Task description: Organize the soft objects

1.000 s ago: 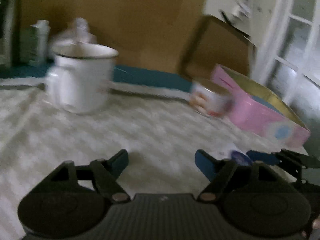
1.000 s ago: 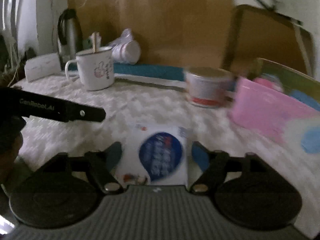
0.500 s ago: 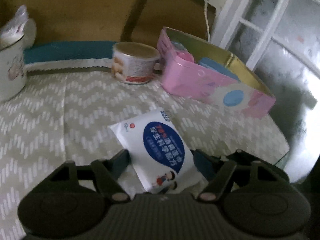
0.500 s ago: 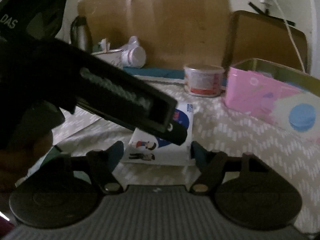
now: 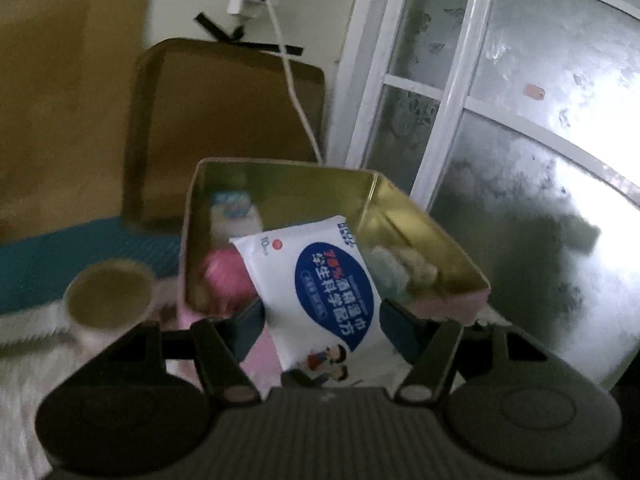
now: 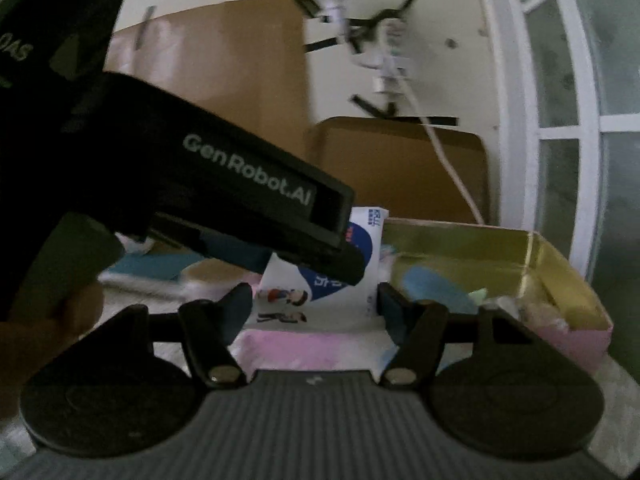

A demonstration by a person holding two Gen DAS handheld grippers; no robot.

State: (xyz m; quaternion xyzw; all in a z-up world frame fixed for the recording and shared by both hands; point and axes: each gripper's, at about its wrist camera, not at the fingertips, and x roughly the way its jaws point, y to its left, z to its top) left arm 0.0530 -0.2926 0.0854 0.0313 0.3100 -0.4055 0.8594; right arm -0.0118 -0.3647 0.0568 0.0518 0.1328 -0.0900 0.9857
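The left gripper (image 5: 322,322) grips a white wet-wipe pack (image 5: 320,280) with a blue Chinese-lettered label and "10" between its jaws, above the pink tin box (image 5: 452,304); the box's contents are blurred. The right gripper (image 6: 315,303) is spread wide, empty, behind "GenRobot.AI" lettering.

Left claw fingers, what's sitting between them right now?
In the left wrist view, the wet wipes pack sits between the left claw fingers, over the open pink tin.

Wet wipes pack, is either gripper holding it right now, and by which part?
The left gripper holds the wet wipes pack by its lower end, raised over the pink tin. The right gripper holds nothing.
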